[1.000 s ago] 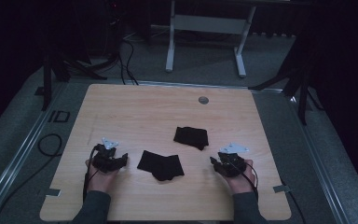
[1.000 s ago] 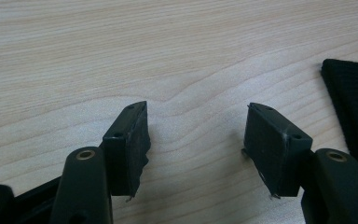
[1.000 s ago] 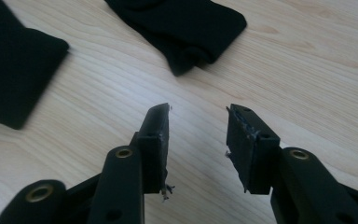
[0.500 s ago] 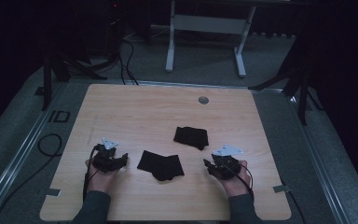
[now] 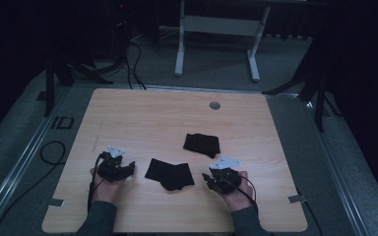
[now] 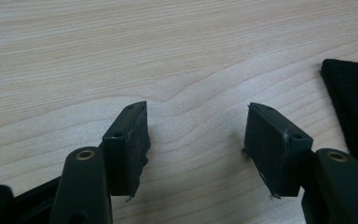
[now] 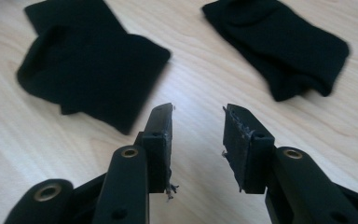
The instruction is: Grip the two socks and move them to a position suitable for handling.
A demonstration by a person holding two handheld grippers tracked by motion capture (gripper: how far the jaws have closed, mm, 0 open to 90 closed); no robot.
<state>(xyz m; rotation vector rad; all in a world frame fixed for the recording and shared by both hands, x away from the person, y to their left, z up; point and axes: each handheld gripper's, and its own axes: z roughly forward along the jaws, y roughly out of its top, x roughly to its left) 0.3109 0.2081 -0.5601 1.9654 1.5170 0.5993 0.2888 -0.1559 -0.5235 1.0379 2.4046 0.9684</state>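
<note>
Both grippers empty, jaws apart, two black cloths between and beyond them

Right gripper point(image 7: 198, 126) jaws have just been closing, a gap left, bare wood between; near cloth point(image 7: 91, 70) just ahead to its left, far cloth point(image 7: 279, 46) ahead right, apart; left gripper point(image 6: 196, 135) jaws spread wide over bare table point(image 6: 121, 46), near cloth's edge at its right; nothing blocks either; small round grommet point(image 5: 214, 105) near the table's far edge.

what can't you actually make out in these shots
- Near black cloth: what garment it is; in the high view it is too dark and small, and in the left gripper view the right edge cuts it off.
- Far black cloth: blurred in the right gripper view, so its folds stay unclear.
- Round fitting on the table: too small in the high view to identify.
- Room behind the table: too dark.
</note>
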